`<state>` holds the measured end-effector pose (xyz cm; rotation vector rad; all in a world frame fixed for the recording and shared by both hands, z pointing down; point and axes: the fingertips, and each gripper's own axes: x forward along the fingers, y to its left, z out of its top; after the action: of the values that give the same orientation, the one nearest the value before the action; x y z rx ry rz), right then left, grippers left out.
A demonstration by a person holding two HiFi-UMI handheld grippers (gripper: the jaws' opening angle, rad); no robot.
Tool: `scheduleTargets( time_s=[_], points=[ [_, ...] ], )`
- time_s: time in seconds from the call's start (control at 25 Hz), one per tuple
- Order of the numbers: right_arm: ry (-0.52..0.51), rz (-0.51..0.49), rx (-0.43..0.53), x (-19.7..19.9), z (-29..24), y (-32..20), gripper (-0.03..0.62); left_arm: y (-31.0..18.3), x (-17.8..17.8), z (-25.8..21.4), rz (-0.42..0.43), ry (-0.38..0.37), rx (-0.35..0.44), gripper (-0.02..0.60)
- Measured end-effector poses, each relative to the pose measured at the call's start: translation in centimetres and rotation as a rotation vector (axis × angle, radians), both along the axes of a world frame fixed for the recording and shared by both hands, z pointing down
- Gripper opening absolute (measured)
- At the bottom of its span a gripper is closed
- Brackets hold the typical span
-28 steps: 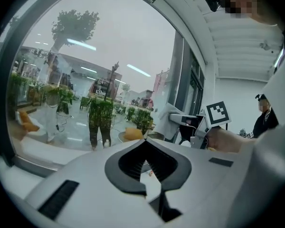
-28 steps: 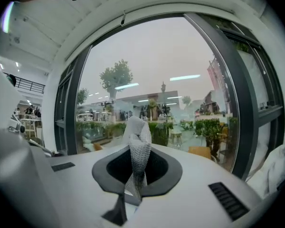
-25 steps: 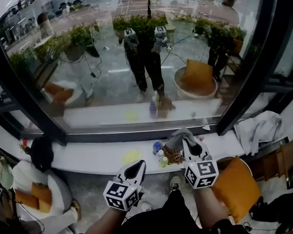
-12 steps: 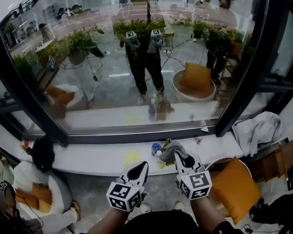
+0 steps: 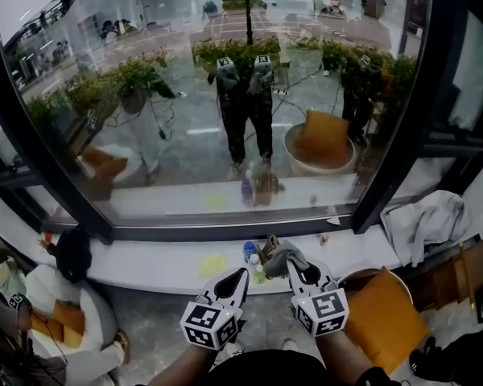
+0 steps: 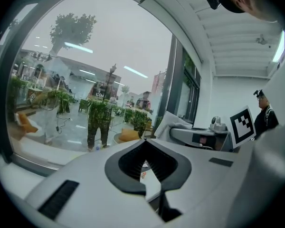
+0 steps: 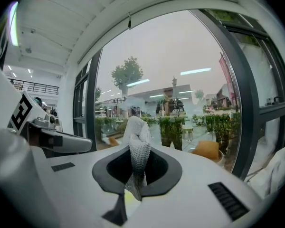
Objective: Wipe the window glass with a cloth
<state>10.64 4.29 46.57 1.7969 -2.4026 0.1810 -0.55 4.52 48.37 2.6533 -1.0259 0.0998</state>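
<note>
Head view: my left claw (image 5: 235, 280) and right claw (image 5: 294, 265) hang low, with the window glass (image 5: 225, 95) ahead of and above both, untouched.
Left gripper view: the left claw is pressed together, with nothing in it.
Right gripper view: the right claw is pinching the grey cloth (image 7: 137, 146), which sticks up past its tips.
Progress: cloth picked up, wiping not started by my read, so the whole pane is left.

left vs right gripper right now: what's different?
The right gripper is shut on the grey cloth; the left gripper is shut on nothing. In the head view the right gripper reaches the white sill; the left gripper sits just short of it. Both point toward the window glass without touching it.
</note>
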Motion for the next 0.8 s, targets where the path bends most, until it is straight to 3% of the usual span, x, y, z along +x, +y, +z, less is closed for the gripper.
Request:
scheduleTargets(
  time_s=[0.56, 0.8],
  points=[
    [-0.021, -0.019, -0.010, 3.6, 0.2, 1.6, 0.040, 2.0, 3.4, 0.2, -0.015, -0.018, -0.008, 0.008],
    [-0.029, -0.027, -0.009, 3.1, 0.1, 2.2, 0.040, 2.6, 2.8, -0.6, -0.033, -0.026, -0.005, 0.008]
  ],
)
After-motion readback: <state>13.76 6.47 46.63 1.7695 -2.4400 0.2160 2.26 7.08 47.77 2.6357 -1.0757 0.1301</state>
